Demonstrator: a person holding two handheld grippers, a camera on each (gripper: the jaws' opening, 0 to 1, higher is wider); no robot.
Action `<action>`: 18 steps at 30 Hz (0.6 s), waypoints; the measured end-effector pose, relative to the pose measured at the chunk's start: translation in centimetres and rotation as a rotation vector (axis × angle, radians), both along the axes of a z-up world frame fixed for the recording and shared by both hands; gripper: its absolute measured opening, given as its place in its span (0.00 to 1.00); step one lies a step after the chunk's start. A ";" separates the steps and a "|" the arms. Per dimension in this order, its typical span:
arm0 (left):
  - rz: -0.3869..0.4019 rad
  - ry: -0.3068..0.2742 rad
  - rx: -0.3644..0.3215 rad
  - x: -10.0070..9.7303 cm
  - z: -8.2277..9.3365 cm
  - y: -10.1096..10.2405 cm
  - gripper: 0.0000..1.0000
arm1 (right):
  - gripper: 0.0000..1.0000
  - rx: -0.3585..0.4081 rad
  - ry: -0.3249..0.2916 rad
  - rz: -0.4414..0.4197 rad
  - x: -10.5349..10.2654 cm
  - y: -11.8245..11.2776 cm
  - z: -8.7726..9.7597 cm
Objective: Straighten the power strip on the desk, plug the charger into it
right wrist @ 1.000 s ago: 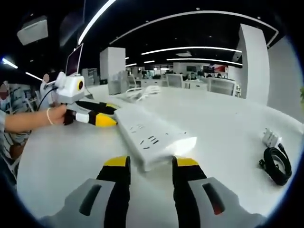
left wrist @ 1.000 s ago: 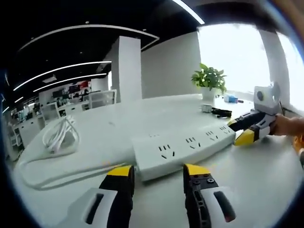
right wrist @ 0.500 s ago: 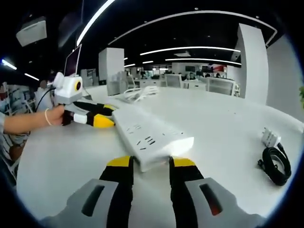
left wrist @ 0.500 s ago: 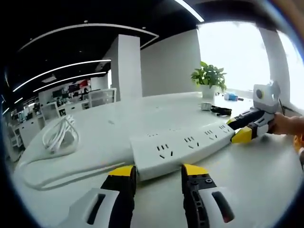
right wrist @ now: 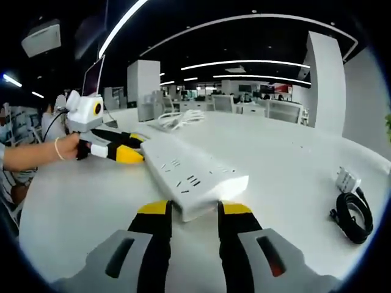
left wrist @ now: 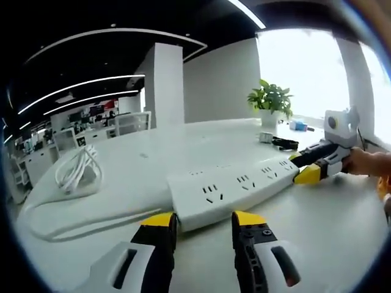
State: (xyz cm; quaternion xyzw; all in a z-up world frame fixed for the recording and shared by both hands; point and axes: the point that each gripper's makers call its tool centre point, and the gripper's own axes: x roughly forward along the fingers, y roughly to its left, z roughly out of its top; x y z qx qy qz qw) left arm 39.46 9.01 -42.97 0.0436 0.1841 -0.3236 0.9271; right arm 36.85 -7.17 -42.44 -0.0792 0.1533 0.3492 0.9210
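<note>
A long white power strip point(left wrist: 235, 186) lies flat on the white desk point(left wrist: 153, 159). My left gripper point(left wrist: 203, 220) has its yellow-tipped jaws on either side of the strip's near end, closed against it. At the far end, my right gripper point(left wrist: 308, 166) clasps the strip. In the right gripper view the strip point(right wrist: 189, 174) runs away from my right gripper point(right wrist: 194, 209), whose jaws hold its near end. My left gripper point(right wrist: 129, 149) holds the far end. A white charger point(right wrist: 346, 180) with a coiled black cable point(right wrist: 352, 212) lies to the right, apart from the strip.
The strip's white cord point(left wrist: 91, 217) loops left to a coiled bundle point(left wrist: 76, 174). A potted plant point(left wrist: 270, 101) stands at the desk's far edge by the window, near the charger point(left wrist: 266, 138). A person's hand point(right wrist: 46, 152) holds the left gripper. Office desks fill the background.
Both pairs of jaws have narrowed a little around the strip's ends. The strip and the charger lie almost where they were.
</note>
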 end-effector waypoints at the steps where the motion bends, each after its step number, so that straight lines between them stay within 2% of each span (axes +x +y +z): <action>1: 0.002 0.002 0.000 -0.1 0.0 0.0 0.37 | 0.29 0.001 0.000 0.002 0.0 0.0 0.0; 18: 0.000 0.011 0.002 -0.1 0.2 -0.3 0.35 | 0.27 -0.003 0.001 0.010 0.9 -0.6 0.1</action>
